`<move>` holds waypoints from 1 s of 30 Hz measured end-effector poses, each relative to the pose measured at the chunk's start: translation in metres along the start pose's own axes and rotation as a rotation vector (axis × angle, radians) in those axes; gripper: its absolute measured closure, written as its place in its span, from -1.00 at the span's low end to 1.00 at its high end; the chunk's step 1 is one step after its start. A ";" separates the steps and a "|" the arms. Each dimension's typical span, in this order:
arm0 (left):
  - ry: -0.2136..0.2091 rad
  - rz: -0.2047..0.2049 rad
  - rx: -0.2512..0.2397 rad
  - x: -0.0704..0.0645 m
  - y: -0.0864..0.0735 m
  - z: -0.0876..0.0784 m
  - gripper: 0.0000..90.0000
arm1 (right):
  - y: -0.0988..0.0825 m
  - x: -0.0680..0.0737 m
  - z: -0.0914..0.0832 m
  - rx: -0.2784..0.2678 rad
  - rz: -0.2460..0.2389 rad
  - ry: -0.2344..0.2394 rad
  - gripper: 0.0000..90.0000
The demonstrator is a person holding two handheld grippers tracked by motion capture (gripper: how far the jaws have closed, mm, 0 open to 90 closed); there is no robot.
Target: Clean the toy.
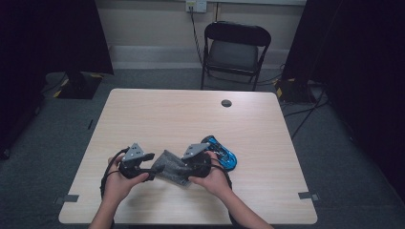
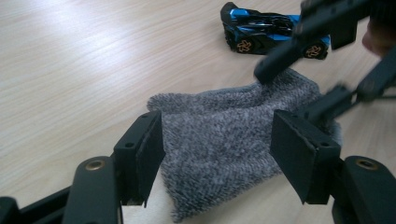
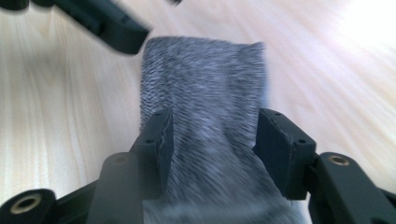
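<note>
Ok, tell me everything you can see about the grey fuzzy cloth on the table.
The grey cloth is a small, fuzzy, knit-looking piece, mottled light and dark grey. It lies limp on the wooden table, just in front of a blue toy car. It sits between the open jaws of both the left gripper and the right gripper.

Dim high view with dark corners, bright glare on the table (image 2: 70,56) wood, right gripper view motion-blurred
</note>
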State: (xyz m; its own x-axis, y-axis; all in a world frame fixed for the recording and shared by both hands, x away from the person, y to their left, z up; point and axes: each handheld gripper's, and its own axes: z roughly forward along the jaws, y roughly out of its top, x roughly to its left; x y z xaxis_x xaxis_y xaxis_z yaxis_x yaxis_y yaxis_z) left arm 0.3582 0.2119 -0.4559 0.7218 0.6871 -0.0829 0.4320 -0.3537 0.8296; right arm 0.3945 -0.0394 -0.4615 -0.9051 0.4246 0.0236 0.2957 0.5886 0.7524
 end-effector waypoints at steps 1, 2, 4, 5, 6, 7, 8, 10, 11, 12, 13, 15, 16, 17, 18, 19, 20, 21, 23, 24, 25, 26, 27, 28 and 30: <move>-0.005 -0.002 -0.003 -0.002 0.000 0.000 -0.22 | -0.001 -0.003 -0.005 -0.005 0.002 -0.011 0.06; -0.014 -0.007 -0.006 -0.005 -0.001 0.000 -0.20 | -0.003 -0.006 -0.010 -0.003 0.003 -0.029 0.10; -0.021 0.004 0.009 -0.010 -0.002 0.001 -0.18 | -0.007 -0.012 -0.017 -0.003 0.014 -0.040 0.14; -0.027 0.005 0.015 -0.013 -0.004 0.002 -0.17 | -0.009 -0.014 -0.020 0.002 0.018 -0.049 0.14; -0.035 0.002 0.017 -0.015 -0.005 0.002 -0.15 | -0.012 -0.017 -0.023 0.003 0.027 -0.065 0.15; -0.043 -0.002 0.020 -0.018 -0.007 0.002 -0.13 | -0.014 -0.018 -0.025 0.004 0.034 -0.073 0.15; -0.045 -0.007 0.026 -0.021 -0.008 0.002 -0.13 | -0.016 -0.020 -0.027 0.000 0.048 -0.080 0.15; -0.055 -0.007 0.044 -0.026 -0.009 0.002 -0.13 | -0.020 -0.023 -0.030 -0.001 0.056 -0.095 0.16; -0.062 -0.011 0.050 -0.028 -0.009 0.003 -0.11 | -0.021 -0.024 -0.030 0.000 0.056 -0.105 0.18; -0.067 -0.018 0.056 -0.030 -0.010 0.003 -0.10 | -0.021 -0.025 -0.030 0.000 0.057 -0.112 0.18; -0.075 -0.022 0.070 -0.033 -0.011 0.003 -0.09 | -0.022 -0.025 -0.029 0.000 0.061 -0.117 0.19; -0.082 -0.026 0.091 -0.036 -0.015 0.006 -0.08 | -0.024 -0.025 -0.026 0.006 0.073 -0.121 0.20; -0.081 -0.024 0.094 -0.036 -0.016 0.007 -0.09 | -0.025 -0.025 -0.024 0.015 0.070 -0.115 0.22; -0.082 -0.034 0.098 -0.036 -0.018 0.010 -0.09 | -0.026 -0.024 -0.022 0.022 0.063 -0.116 0.22; -0.074 -0.043 0.098 -0.035 -0.019 0.012 -0.09 | -0.027 -0.022 -0.019 0.033 0.048 -0.115 0.23; -0.059 -0.061 0.091 -0.033 -0.021 0.015 -0.11 | -0.027 -0.020 -0.018 0.039 0.046 -0.108 0.24; -0.054 -0.072 0.089 -0.031 -0.021 0.017 -0.13 | -0.028 -0.019 -0.016 0.038 0.048 -0.096 0.24; -0.040 -0.099 0.080 -0.028 -0.021 0.020 -0.14 | -0.029 -0.018 -0.015 0.035 0.049 -0.087 0.25; -0.034 -0.131 0.064 -0.023 -0.020 0.025 -0.19 | -0.031 -0.014 -0.011 0.026 0.054 -0.062 0.26; -0.030 -0.137 0.058 -0.020 -0.019 0.027 -0.19 | -0.031 -0.013 -0.009 0.026 0.054 -0.058 0.26; -0.025 -0.134 0.056 -0.018 -0.017 0.029 -0.21 | -0.032 -0.011 -0.007 0.024 0.058 -0.050 0.26; -0.021 -0.141 0.052 -0.016 -0.015 0.032 -0.24 | -0.033 -0.009 -0.005 0.025 0.061 -0.043 0.26; -0.018 -0.144 0.051 -0.015 -0.014 0.034 -0.24 | -0.032 -0.006 -0.002 0.028 0.053 -0.037 0.26; -0.014 -0.142 0.048 -0.013 -0.011 0.037 -0.24 | -0.032 -0.004 0.000 0.030 0.049 -0.033 0.25; -0.002 -0.136 0.048 -0.009 -0.006 0.042 -0.27 | -0.029 0.002 0.006 0.023 0.049 -0.028 0.21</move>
State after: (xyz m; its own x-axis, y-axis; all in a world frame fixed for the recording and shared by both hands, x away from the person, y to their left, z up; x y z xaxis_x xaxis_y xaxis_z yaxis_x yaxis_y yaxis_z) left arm 0.3715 0.1813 -0.4832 0.6558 0.7295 -0.1943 0.5514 -0.2871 0.7833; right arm 0.3863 -0.0512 -0.4870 -0.8806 0.4721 0.0418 0.3470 0.5820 0.7355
